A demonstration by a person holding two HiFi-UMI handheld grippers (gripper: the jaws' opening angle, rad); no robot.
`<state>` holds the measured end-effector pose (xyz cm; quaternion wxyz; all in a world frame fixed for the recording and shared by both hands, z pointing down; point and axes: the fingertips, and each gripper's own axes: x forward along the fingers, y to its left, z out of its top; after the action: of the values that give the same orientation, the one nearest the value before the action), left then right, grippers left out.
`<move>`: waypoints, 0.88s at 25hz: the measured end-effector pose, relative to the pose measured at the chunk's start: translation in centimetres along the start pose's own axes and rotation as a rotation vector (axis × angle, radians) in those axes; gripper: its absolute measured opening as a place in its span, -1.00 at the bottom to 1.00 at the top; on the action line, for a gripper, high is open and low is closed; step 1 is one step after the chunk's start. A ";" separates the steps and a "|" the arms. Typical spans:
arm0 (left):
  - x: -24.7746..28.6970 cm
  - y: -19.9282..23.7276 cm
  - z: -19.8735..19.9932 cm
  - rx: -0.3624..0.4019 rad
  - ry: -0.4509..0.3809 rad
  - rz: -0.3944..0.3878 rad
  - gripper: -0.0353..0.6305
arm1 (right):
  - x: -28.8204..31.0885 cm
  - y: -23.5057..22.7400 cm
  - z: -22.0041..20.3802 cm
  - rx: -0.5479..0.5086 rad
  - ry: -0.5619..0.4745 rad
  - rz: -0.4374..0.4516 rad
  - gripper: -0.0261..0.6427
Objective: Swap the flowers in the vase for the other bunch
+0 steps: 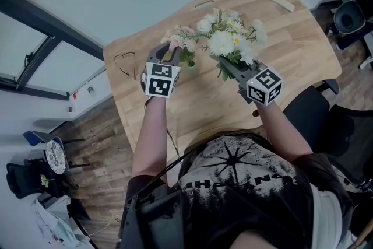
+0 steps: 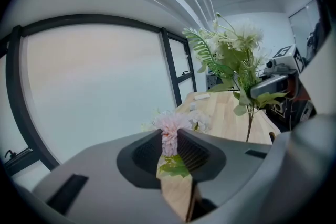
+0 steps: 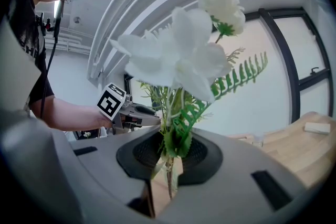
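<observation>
A pink bunch (image 1: 178,41) sits between the jaws of my left gripper (image 1: 173,53), which is shut on it just under the blooms. In the left gripper view the pink bloom (image 2: 169,134) and its green leaves are squeezed between the pads of the left gripper (image 2: 171,157). My right gripper (image 1: 227,65) is shut on the stems of a white bunch with fern leaves (image 1: 228,38), held above the wooden table (image 1: 198,108) to the right of the pink one. In the right gripper view the white bunch's stems (image 3: 169,152) run up between the pads. A small clear vase (image 1: 190,65) seems to stand under the pink bunch, mostly hidden.
A white block (image 1: 282,2) lies near the table's far right corner. A thin dark wire-like object (image 1: 125,62) lies near the left edge. A dark chair (image 1: 349,17) stands beyond the table at right. Window frames run along the far side.
</observation>
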<state>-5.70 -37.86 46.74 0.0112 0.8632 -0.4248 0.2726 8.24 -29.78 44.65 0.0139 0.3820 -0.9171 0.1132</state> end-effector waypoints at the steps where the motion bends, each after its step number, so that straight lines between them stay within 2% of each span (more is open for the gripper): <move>1: -0.1 0.1 0.0 -0.001 -0.002 0.002 -0.61 | 0.0 0.0 0.0 0.001 -0.001 0.000 -0.74; 13: -1.6 1.4 1.4 -0.005 -0.053 0.057 -0.65 | -0.1 0.4 0.5 0.022 -0.019 0.012 -0.74; 22: -3.8 2.9 4.1 -0.005 -0.122 0.119 -0.66 | 0.1 0.8 1.3 0.010 -0.033 0.041 -0.74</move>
<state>-7.81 -37.94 40.79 -0.0289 0.8514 -0.4760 0.2186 7.67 -29.56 43.27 -0.0055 0.3651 -0.9242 0.1119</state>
